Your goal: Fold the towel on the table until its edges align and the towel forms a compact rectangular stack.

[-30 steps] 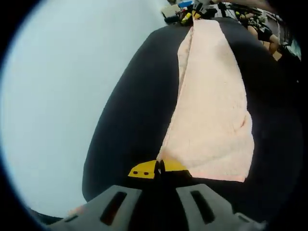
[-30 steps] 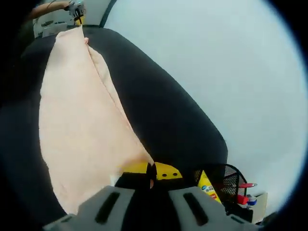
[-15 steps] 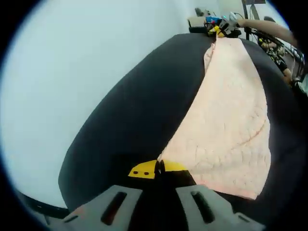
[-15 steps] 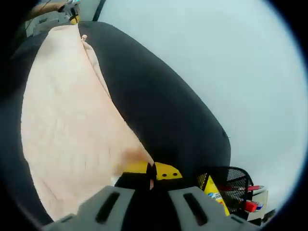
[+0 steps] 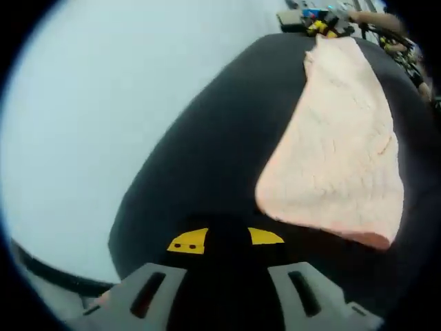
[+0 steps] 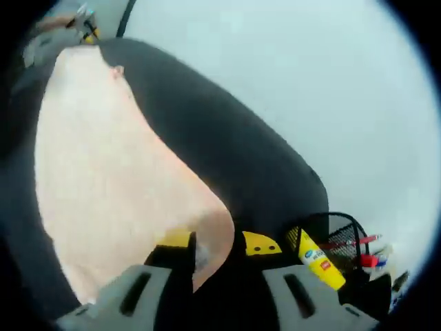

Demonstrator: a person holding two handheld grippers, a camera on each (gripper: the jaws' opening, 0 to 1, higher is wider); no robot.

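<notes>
A pale peach towel (image 5: 341,148) lies folded in a long strip on the black table (image 5: 200,158). In the left gripper view my left gripper (image 5: 226,239) stands open just short of the towel's near corner, with nothing between its jaws. My right gripper (image 5: 324,26) shows small at the towel's far end. In the right gripper view the towel (image 6: 103,165) runs away from my right gripper (image 6: 219,241), which is open, and a loose corner of the towel lies between its jaws. The left gripper (image 6: 86,17) is at the far end.
A black mesh basket (image 6: 337,234) with a yellow bottle (image 6: 318,260) and pens stands by the table's corner, right of my right gripper. Cluttered items (image 5: 303,15) sit beyond the table's far end. The table's rounded edge (image 5: 138,200) meets pale floor.
Both grippers were shut on the towel's corners and are now open. The left one has drawn back from its corner; the towel has settled flat on the table.
</notes>
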